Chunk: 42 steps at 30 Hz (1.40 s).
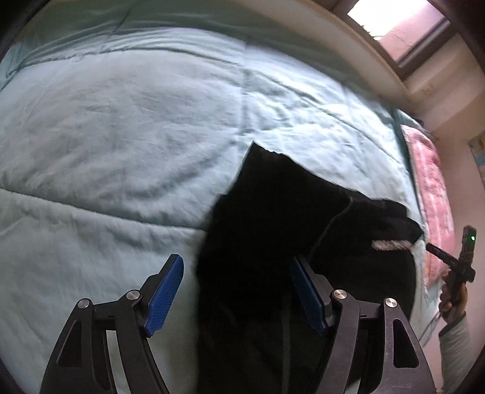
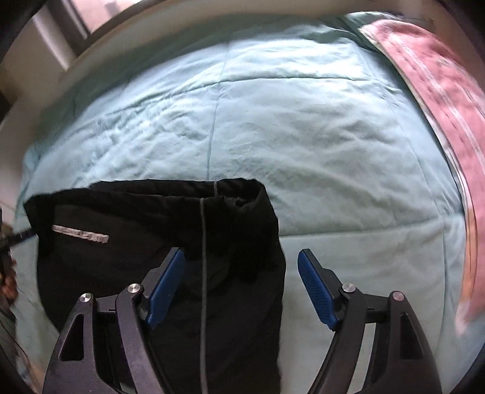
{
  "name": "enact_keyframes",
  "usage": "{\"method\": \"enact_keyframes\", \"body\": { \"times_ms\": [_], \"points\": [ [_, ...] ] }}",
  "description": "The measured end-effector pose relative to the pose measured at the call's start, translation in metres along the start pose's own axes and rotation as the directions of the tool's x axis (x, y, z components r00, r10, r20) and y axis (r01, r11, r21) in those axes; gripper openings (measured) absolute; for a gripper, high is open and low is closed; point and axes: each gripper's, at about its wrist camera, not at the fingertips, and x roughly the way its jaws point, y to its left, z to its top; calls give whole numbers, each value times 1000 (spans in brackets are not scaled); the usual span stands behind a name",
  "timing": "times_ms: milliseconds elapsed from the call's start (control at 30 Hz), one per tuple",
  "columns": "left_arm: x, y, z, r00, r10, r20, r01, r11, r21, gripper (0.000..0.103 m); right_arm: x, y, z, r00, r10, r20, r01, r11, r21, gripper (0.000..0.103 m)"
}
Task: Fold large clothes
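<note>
A black garment (image 1: 282, 230) lies folded on a light teal quilt (image 1: 121, 136); it has a small white label and a thin grey seam line. In the right wrist view the garment (image 2: 136, 242) fills the lower left, its folded top edge straight. My left gripper (image 1: 236, 272) is open above the garment's left edge, holding nothing. My right gripper (image 2: 241, 269) is open above the garment's right edge, holding nothing. The right gripper and the hand holding it also show at the far right of the left wrist view (image 1: 454, 266).
The teal quilt (image 2: 303, 121) covers the bed. A pink patterned blanket (image 2: 439, 91) lies along the bed's right side, also in the left wrist view (image 1: 430, 194). A window (image 1: 394, 27) sits in the wall beyond the bed.
</note>
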Motion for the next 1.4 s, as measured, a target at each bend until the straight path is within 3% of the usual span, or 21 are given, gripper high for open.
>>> {"method": "enact_keyframes", "body": {
  "times_ms": [67,167,267,367,433,467,500,567,600,667,800,900,1033,1167,1233,1333,1400],
  "points": [
    [14,13,9,1000,-21,-10,21,999,-44,74,16,-5,8,1000,12,-18,-12,1000,-8,80],
    [34,27,20,993,-108,-42,103,989,-104,74,43,-10,21,998,37,-51,-38,999,-14,80],
    [54,34,25,986,-141,-87,129,982,-139,75,69,-13,29,996,40,-84,-40,999,-6,80],
    [63,36,27,973,-212,-90,196,968,-159,74,94,-21,30,987,108,-120,-99,992,81,78],
    [68,34,29,961,-256,-100,237,957,-167,74,97,-21,29,986,137,-94,-127,986,108,51],
    [68,30,29,960,-263,-99,245,956,-163,74,95,-19,28,988,134,-77,-125,986,110,48],
    [66,26,29,964,-251,-91,236,960,-150,73,89,-15,26,994,92,-51,-87,992,97,38],
    [56,16,29,975,-210,-70,202,973,-107,38,76,-2,22,1000,18,-10,-17,999,47,29],
    [50,13,28,983,-170,-64,164,982,-97,35,69,3,20,1000,-17,9,17,1000,26,23],
    [34,6,24,990,-143,-19,141,987,-78,19,53,13,17,996,-77,47,77,997,-7,19],
    [-9,-13,26,993,-98,67,99,995,-23,17,11,27,26,978,-156,139,164,985,-47,17],
    [-40,-26,46,983,-106,151,107,994,4,15,-17,36,45,962,-184,202,202,977,-68,17],
    [-38,-24,80,975,-57,216,68,997,-42,15,-19,41,76,947,-210,241,231,971,-63,17],
    [15,12,96,985,57,162,-28,984,-174,8,34,31,101,965,-214,152,221,975,-33,17],
    [48,40,96,994,42,99,-14,964,-266,7,84,24,103,981,-188,42,189,981,-31,17],
    [67,59,85,998,-7,67,28,948,-317,7,135,18,87,984,-160,-76,157,987,-42,19],
    [65,59,77,997,-35,65,53,947,-317,7,145,15,79,985,-147,-88,146,989,-21,22]
  ]
}}
